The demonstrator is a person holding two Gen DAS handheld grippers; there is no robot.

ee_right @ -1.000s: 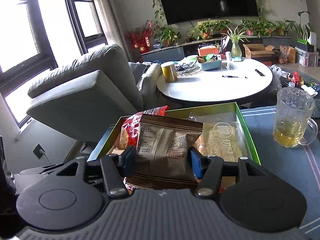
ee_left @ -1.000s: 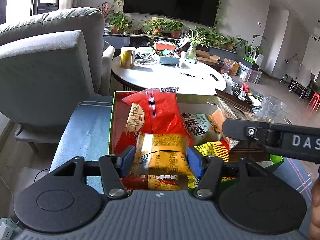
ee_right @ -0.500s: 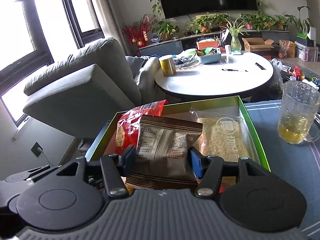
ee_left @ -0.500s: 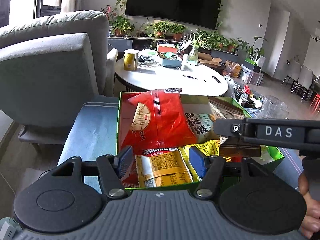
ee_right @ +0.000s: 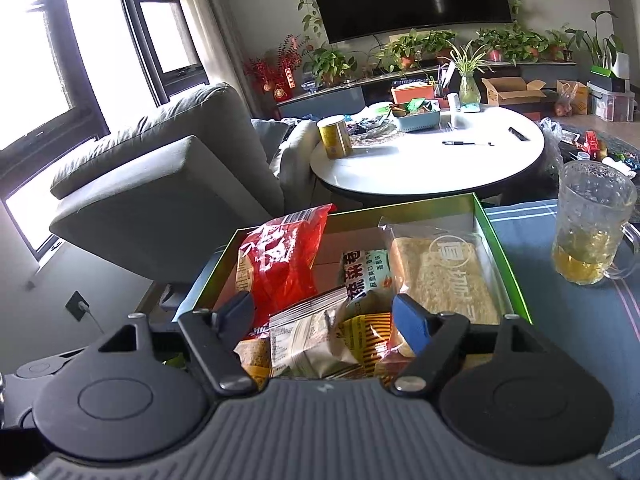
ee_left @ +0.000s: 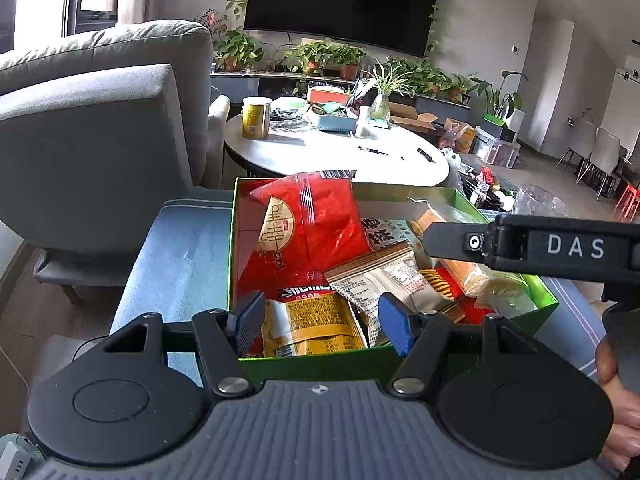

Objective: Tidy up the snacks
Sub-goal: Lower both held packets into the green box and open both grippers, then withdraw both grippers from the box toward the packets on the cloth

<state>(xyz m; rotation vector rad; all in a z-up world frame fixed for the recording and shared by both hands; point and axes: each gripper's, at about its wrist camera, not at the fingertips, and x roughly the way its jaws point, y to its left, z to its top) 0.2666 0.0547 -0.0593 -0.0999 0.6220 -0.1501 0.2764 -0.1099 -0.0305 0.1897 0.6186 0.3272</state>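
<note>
A green box (ee_left: 231,240) on a blue cloth holds several snack packets. My left gripper (ee_left: 320,322) hangs open over the box's near edge, above a yellow packet (ee_left: 312,328) that lies inside. A big red bag (ee_left: 308,232) leans at the box's back left. My right gripper (ee_right: 324,316) is over the same box (ee_right: 504,256) with its jaws opening. The brown-edged grey packet (ee_right: 308,332) lies loose below them among the other snacks, clear of both pads. It also shows in the left wrist view as the brown-edged packet (ee_left: 384,280), under a finger of the right gripper (ee_left: 452,240).
A glass mug of tea (ee_right: 592,224) stands on the blue cloth (ee_left: 180,248) right of the box. A clear pack of pale crackers (ee_right: 440,272) fills the box's right side. Beyond are a white round table (ee_left: 320,156) and a grey sofa (ee_left: 100,140). A hand (ee_left: 616,400) holds the right gripper.
The right jaws spread and the brown-edged packet dropped from between them into the box. The yellow packet went from between the left pads to lying in the box.
</note>
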